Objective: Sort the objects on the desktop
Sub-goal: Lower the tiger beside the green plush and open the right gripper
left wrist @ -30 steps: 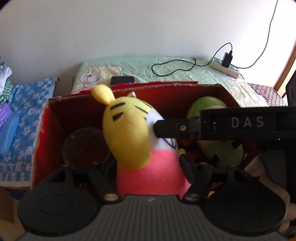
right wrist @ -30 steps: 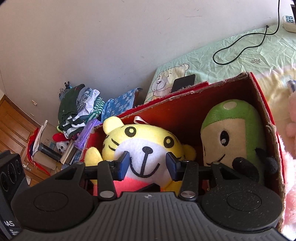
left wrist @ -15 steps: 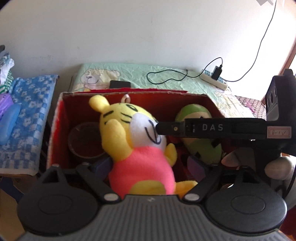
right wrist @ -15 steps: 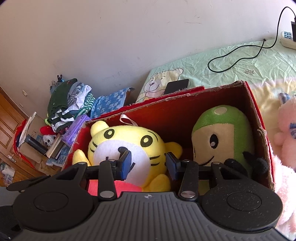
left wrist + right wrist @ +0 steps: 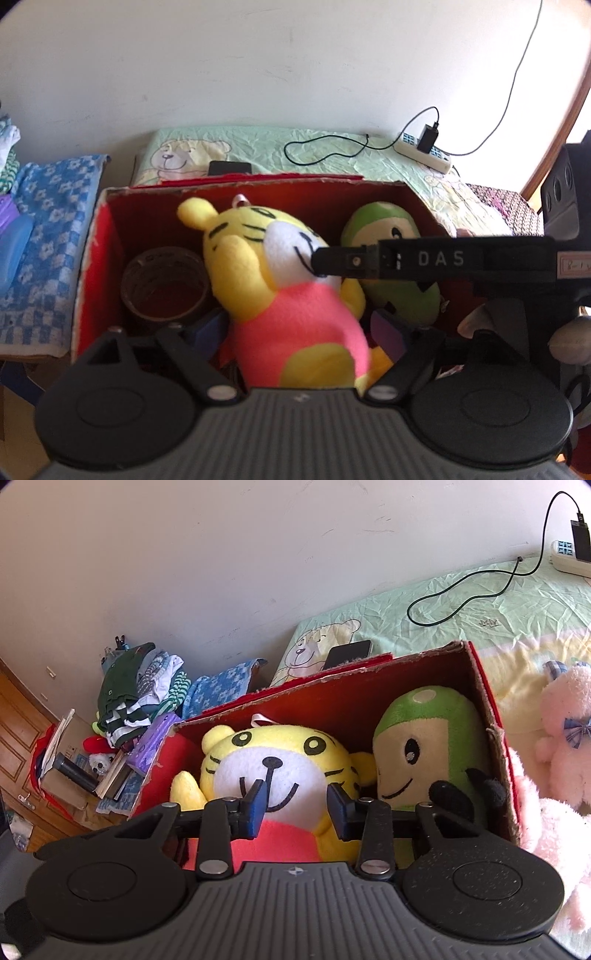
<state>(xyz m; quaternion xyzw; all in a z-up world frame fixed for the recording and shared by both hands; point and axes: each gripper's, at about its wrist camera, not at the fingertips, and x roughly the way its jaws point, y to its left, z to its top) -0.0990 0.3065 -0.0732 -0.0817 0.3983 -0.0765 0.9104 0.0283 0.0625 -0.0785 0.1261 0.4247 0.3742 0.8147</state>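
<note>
A yellow tiger plush (image 5: 288,295) in a pink shirt sits upright in the red cardboard box (image 5: 99,236), between a brown tape roll (image 5: 162,284) and a green plush (image 5: 384,229). My left gripper (image 5: 297,326) straddles the tiger's body. Its jaws are closing, but the pads stand a little off the plush. In the right wrist view my right gripper (image 5: 297,805) hangs in front of the tiger's (image 5: 280,768) white muzzle. Its jaws are closing too, and I see no squeeze. One of its fingers (image 5: 424,258) reaches the tiger's mouth from the right.
A pink plush (image 5: 565,738) lies right of the box (image 5: 491,716). Behind the box, on the green sheet, are a dark phone (image 5: 229,168), a black cable and a power strip (image 5: 424,153). A blue towel (image 5: 48,236) and piled clothes (image 5: 136,694) lie to the left.
My left gripper let go of the tiger and drew back a little. The tiger now sits lower in the box. The right gripper's fingers have come closer together.
</note>
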